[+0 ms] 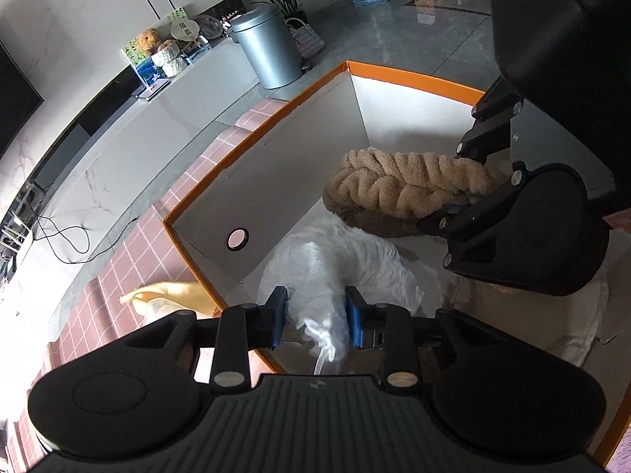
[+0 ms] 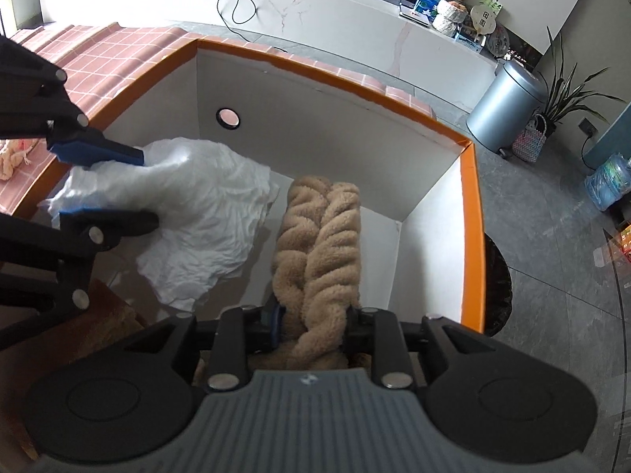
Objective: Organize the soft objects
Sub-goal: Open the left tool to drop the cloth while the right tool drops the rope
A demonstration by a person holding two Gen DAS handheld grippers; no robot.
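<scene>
An orange-rimmed box [image 1: 410, 75] with white inner walls stands on a pink checked cloth; it also shows in the right wrist view [image 2: 469, 205]. My left gripper [image 1: 315, 317] is shut on a crumpled white cloth [image 1: 343, 260] that hangs into the box; the cloth also shows in the right wrist view [image 2: 197, 213], with the left gripper [image 2: 122, 189] on it. My right gripper [image 2: 313, 325] is shut on a tan braided plush piece [image 2: 319, 244] inside the box. In the left wrist view the right gripper [image 1: 469, 181] grips the end of the tan plush [image 1: 398, 185].
A yellowish soft item [image 1: 169, 295] lies on the pink checked cloth [image 1: 130, 260] left of the box. Another pale soft item [image 2: 10, 157] lies on the cloth. A grey bin [image 1: 268, 47] and a woven basket [image 1: 307, 39] stand on the floor beyond.
</scene>
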